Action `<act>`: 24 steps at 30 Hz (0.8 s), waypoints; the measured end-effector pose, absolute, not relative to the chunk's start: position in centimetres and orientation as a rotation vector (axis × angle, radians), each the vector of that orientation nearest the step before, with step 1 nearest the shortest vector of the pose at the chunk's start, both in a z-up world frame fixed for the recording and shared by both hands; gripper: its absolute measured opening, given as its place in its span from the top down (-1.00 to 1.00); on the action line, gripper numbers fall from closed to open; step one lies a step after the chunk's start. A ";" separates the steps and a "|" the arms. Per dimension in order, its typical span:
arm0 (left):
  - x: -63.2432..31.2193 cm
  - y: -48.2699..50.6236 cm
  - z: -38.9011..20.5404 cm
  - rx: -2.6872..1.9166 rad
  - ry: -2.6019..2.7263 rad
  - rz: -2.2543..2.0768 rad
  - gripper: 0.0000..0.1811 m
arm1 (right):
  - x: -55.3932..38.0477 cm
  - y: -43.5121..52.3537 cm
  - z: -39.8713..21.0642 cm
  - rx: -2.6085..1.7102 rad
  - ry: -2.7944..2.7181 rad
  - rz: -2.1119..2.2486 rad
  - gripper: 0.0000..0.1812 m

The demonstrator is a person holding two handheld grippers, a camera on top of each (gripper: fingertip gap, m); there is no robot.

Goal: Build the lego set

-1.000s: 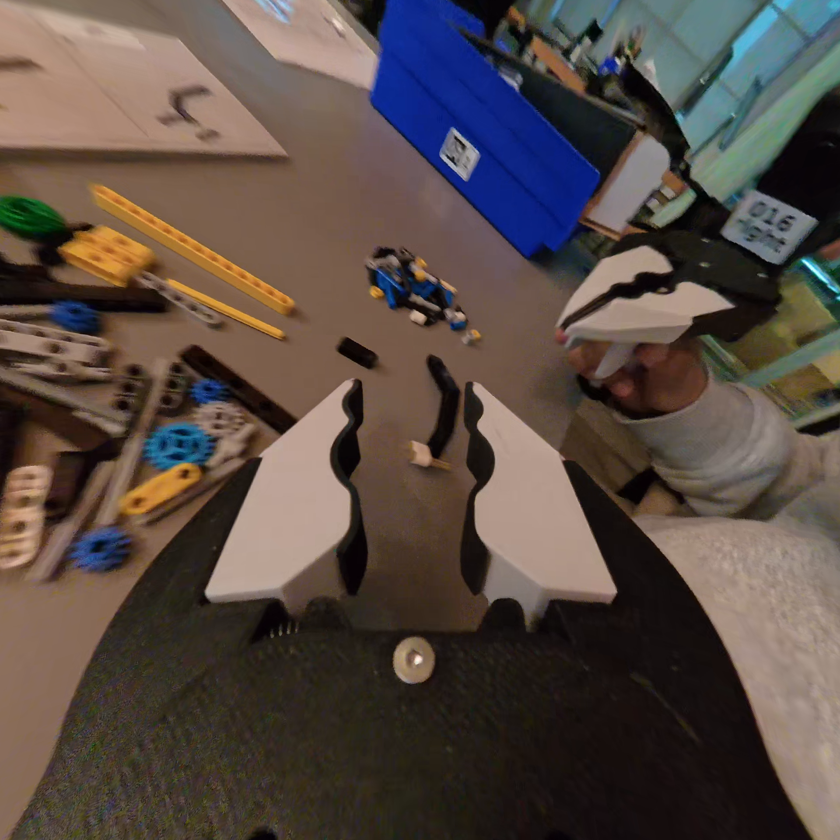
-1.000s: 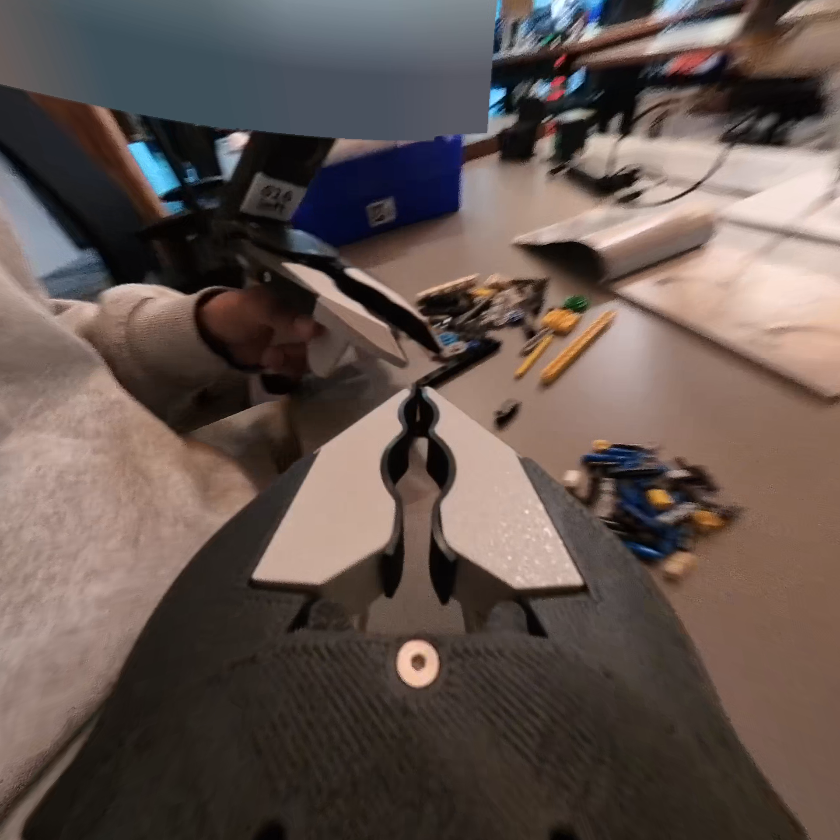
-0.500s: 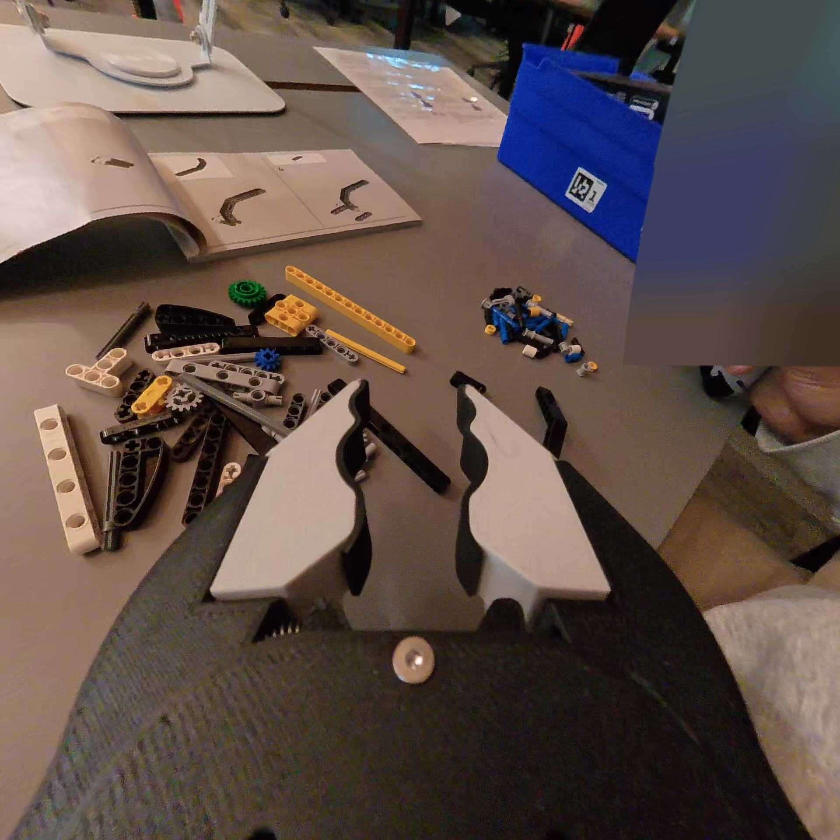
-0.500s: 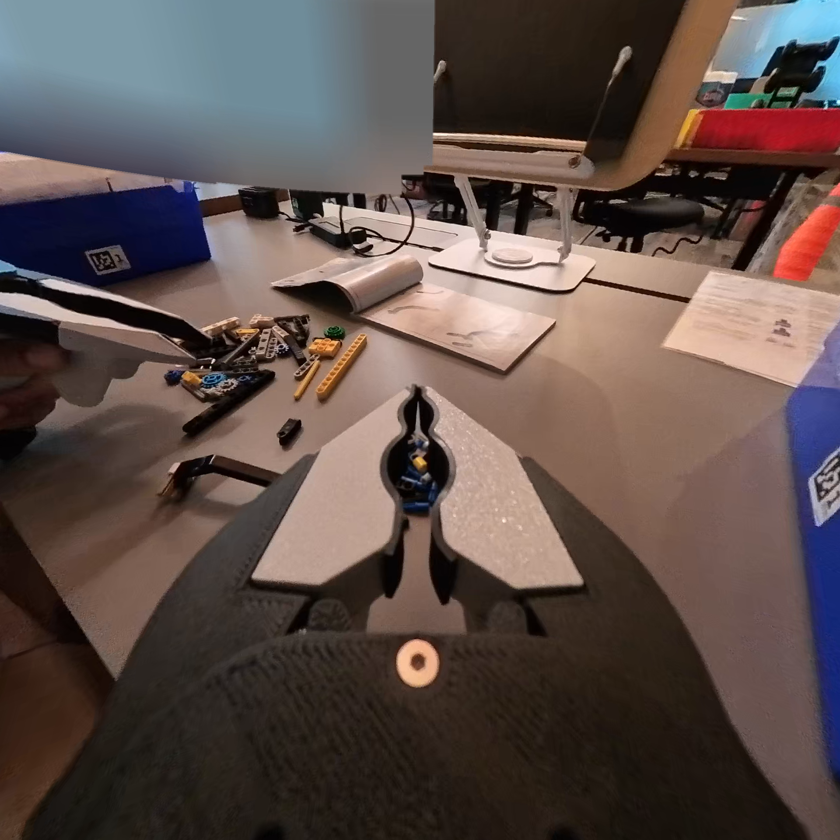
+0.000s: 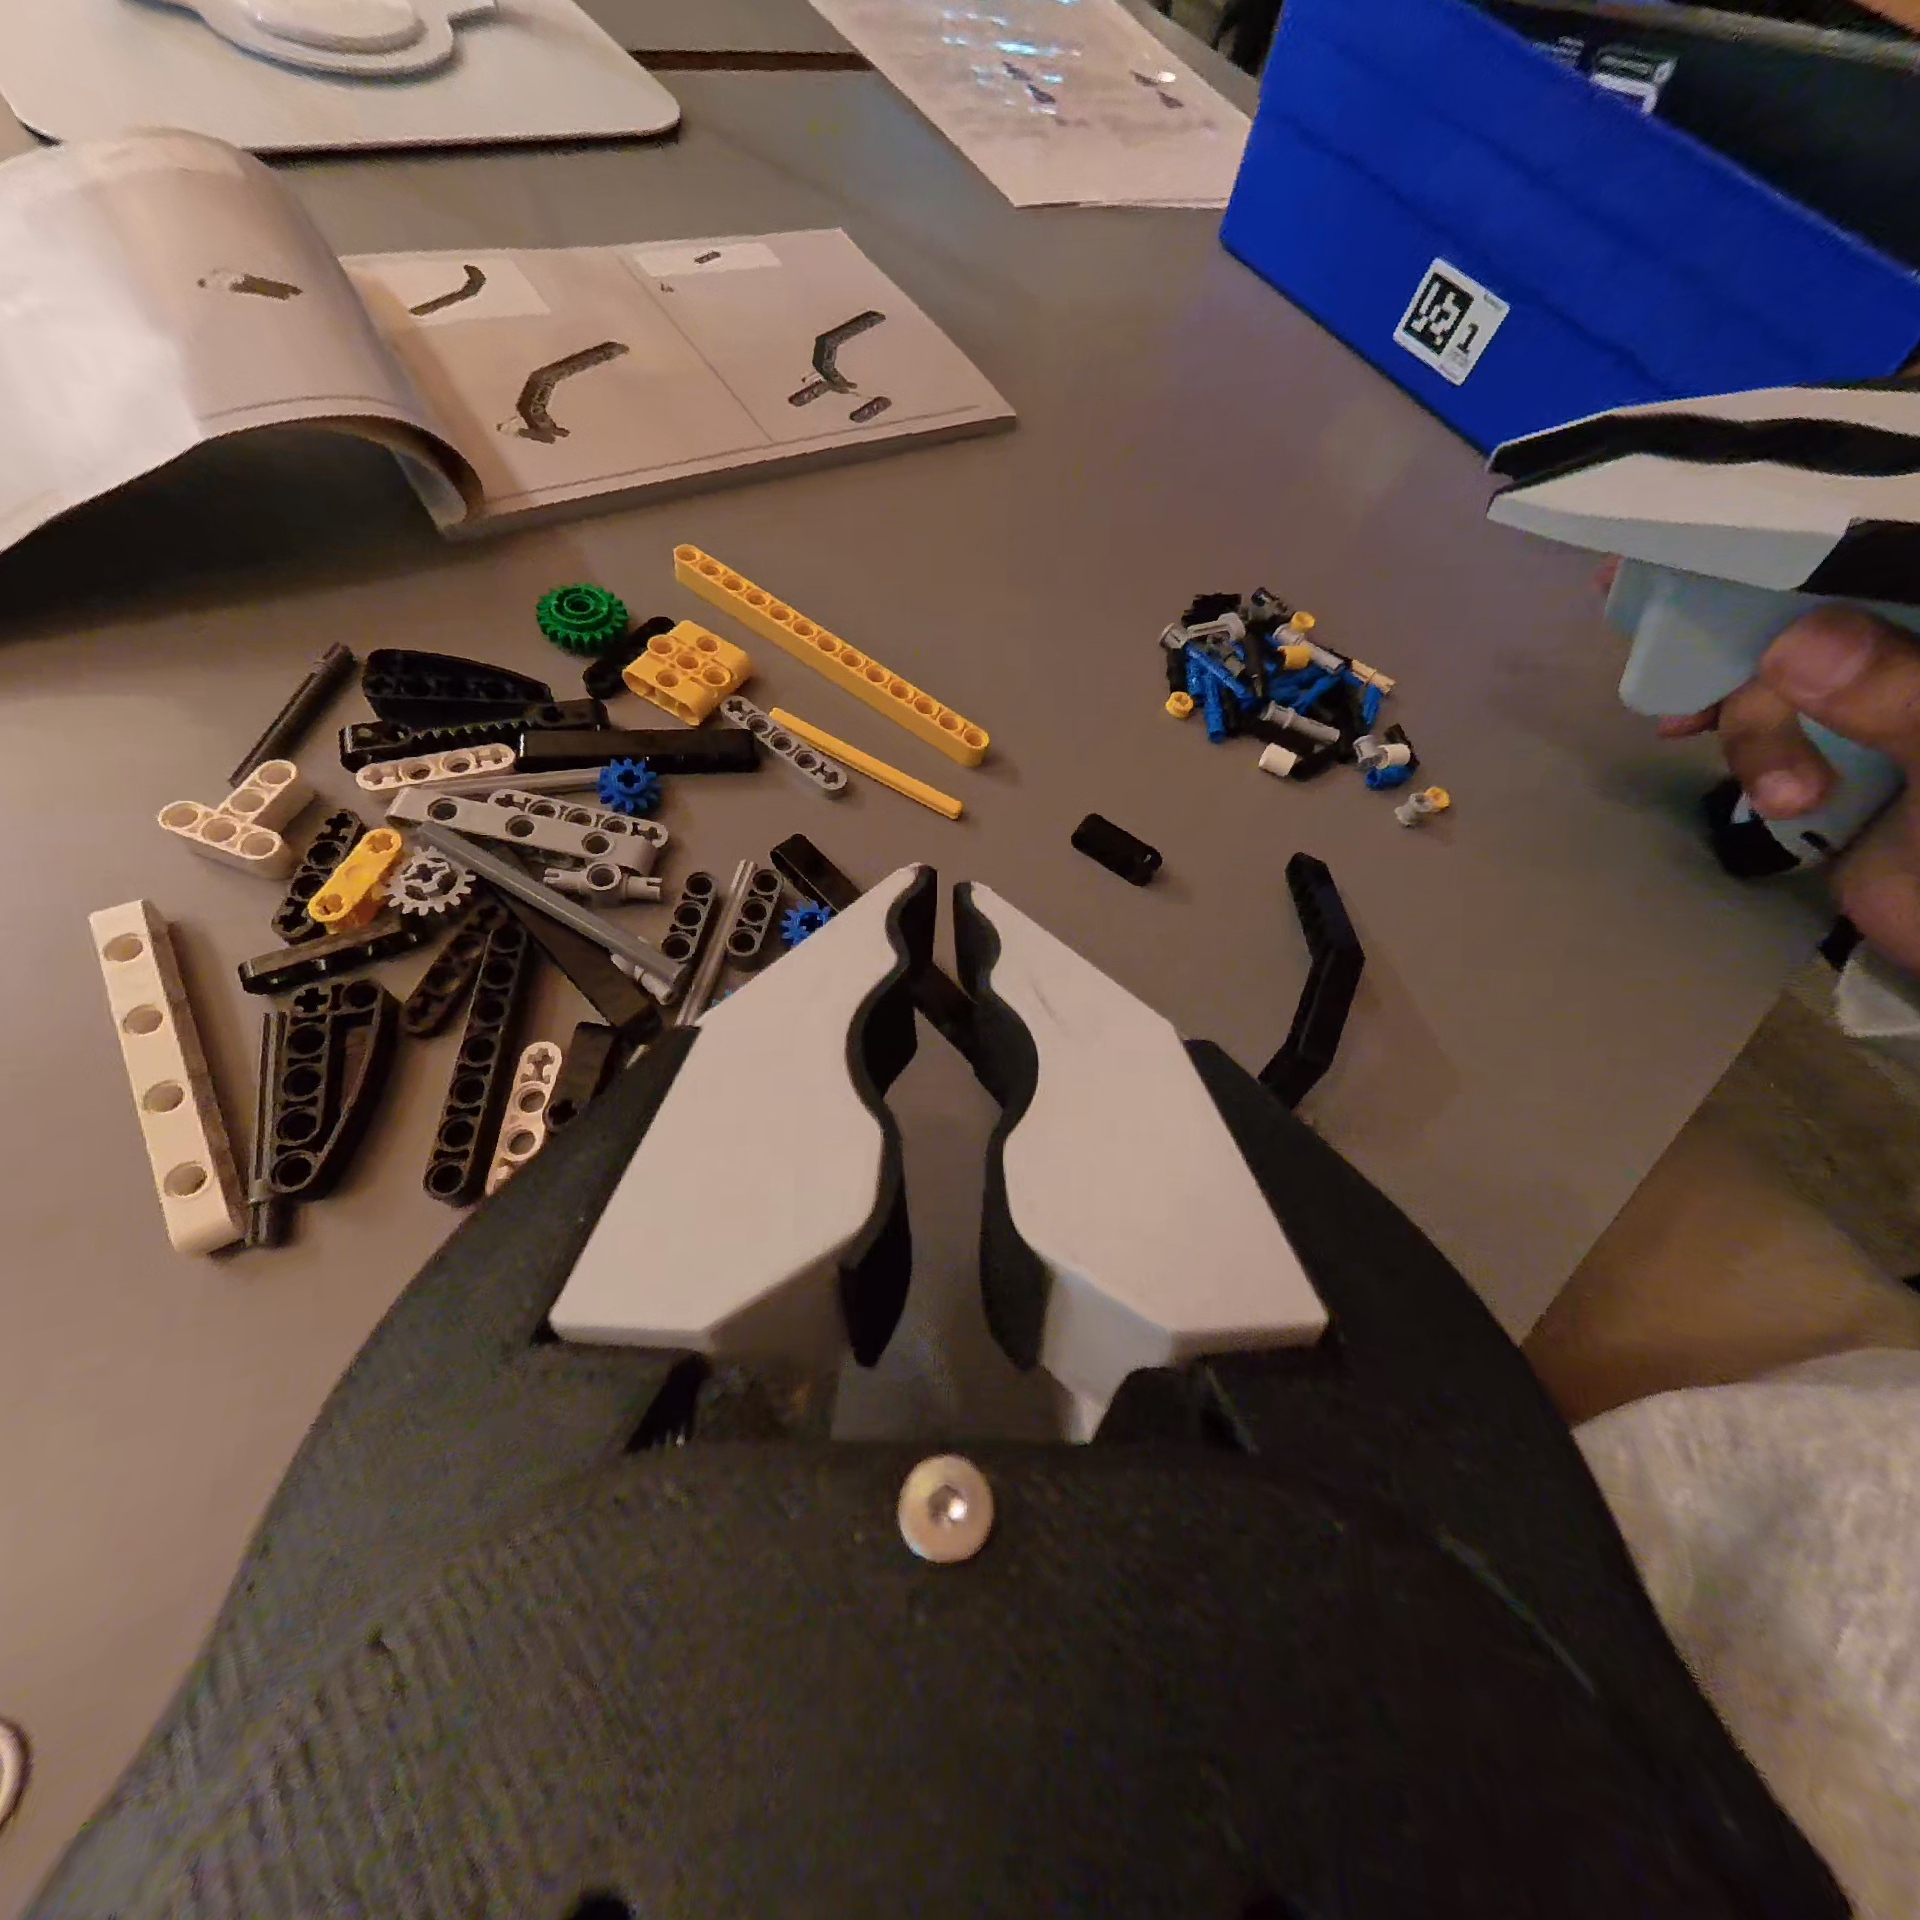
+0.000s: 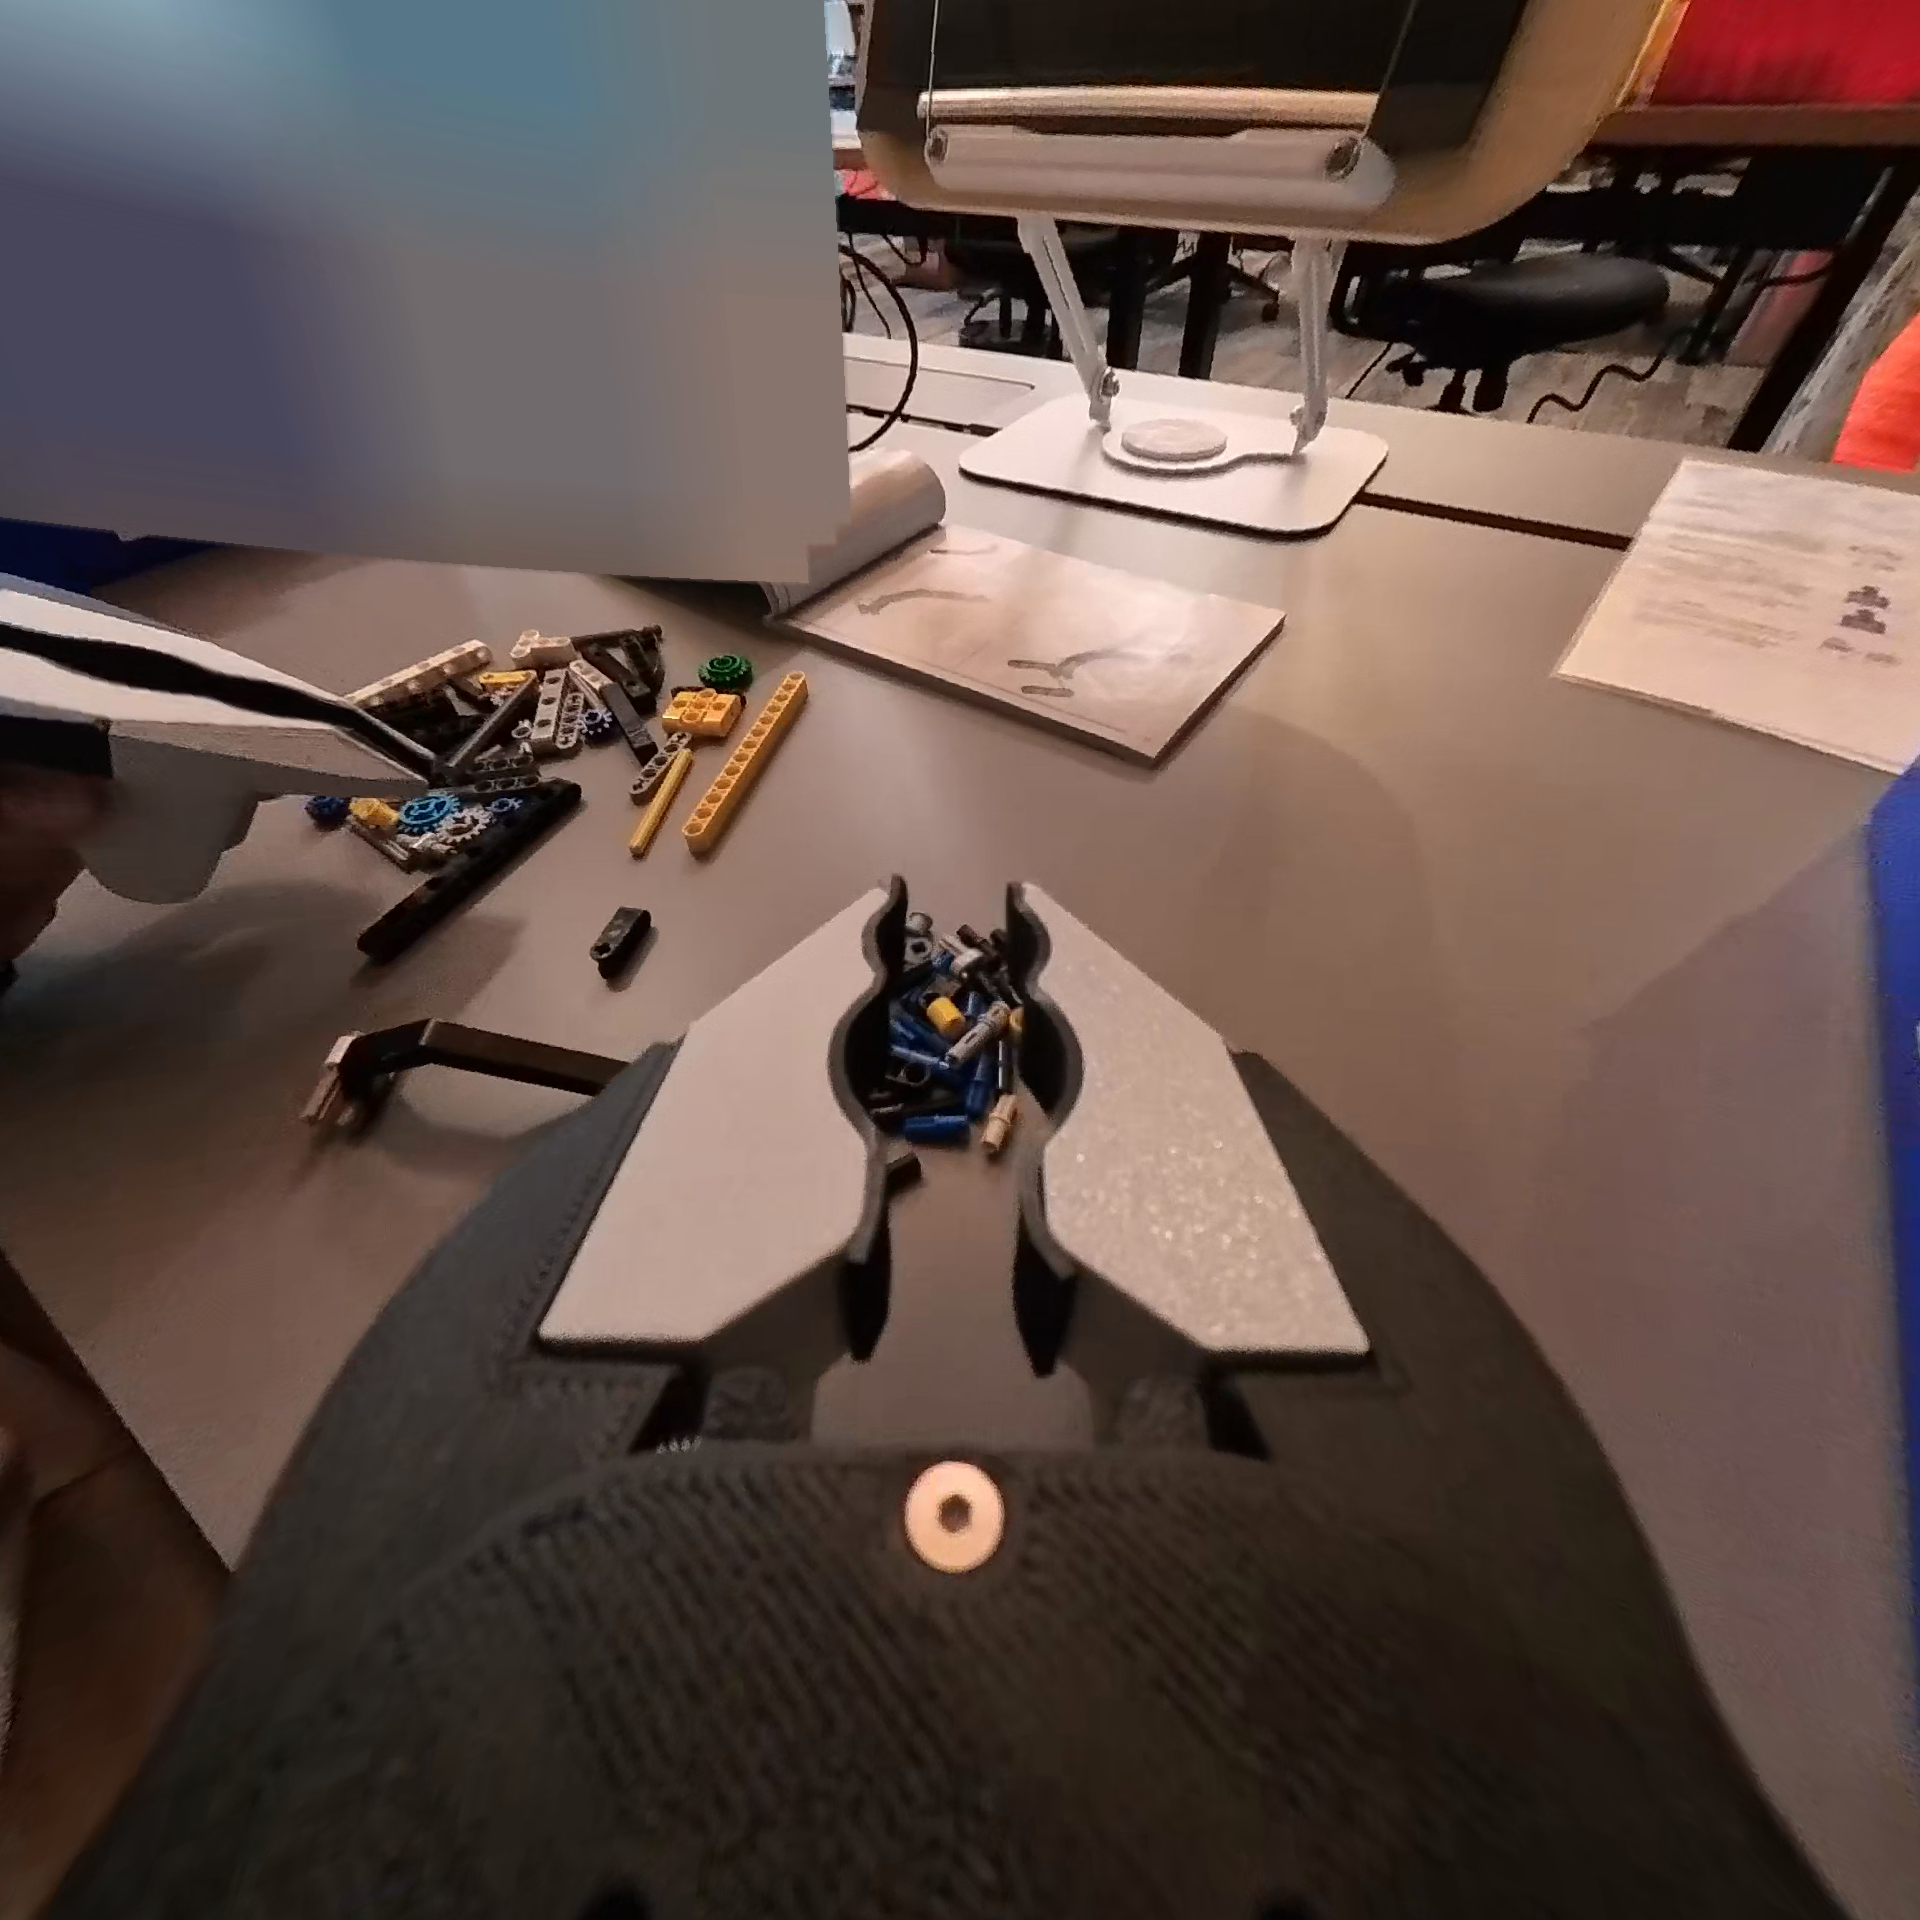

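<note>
My left gripper [image 5: 941,896] hovers over the right edge of a pile of loose beams and gears [image 5: 499,862]. Its jaws are almost together, with only a thin gap at the tips, and nothing shows between them. A black beam [image 5: 940,1013] lies on the table below it. My right gripper [image 6: 953,896] is slightly open and empty, low over a heap of small blue, black and yellow pins [image 6: 951,1039]. This heap also shows in the left wrist view [image 5: 1278,686]. A bent black beam [image 5: 1320,966] with a tan pin at its end [image 6: 332,1091] lies near the table's front edge.
An open instruction booklet [image 5: 623,353] lies behind the parts. A long yellow beam [image 5: 831,655] and a small black piece [image 5: 1117,850] lie between the two heaps. A blue bin [image 5: 1558,208] stands at the right, with a monitor stand [image 6: 1174,457] and a paper sheet [image 6: 1766,603] farther back. Tip to tip, the grippers are about 20 cm apart.
My left gripper's jaws have closed from wide open to almost shut over the parts pile. My right gripper swung to the pin heap, came lower over it and opened a little.
</note>
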State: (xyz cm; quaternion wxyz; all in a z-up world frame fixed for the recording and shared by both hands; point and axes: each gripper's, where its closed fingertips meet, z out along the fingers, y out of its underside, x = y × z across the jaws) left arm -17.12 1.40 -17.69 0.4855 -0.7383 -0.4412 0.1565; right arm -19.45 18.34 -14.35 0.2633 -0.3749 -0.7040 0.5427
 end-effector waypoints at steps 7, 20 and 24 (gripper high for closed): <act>-17.2 1.2 -17.4 -1.778 -1.076 0.409 1.00 | -19.9 19.1 -14.2 -1.057 -1.845 1.438 0.81; -16.7 1.2 -17.0 -1.786 -1.046 0.489 1.00 | -20.0 20.7 -12.8 -1.052 -1.670 1.383 0.76; -16.6 1.3 -17.0 -1.802 -1.039 0.507 1.00 | -19.7 20.8 -12.3 -1.027 -1.638 1.403 0.69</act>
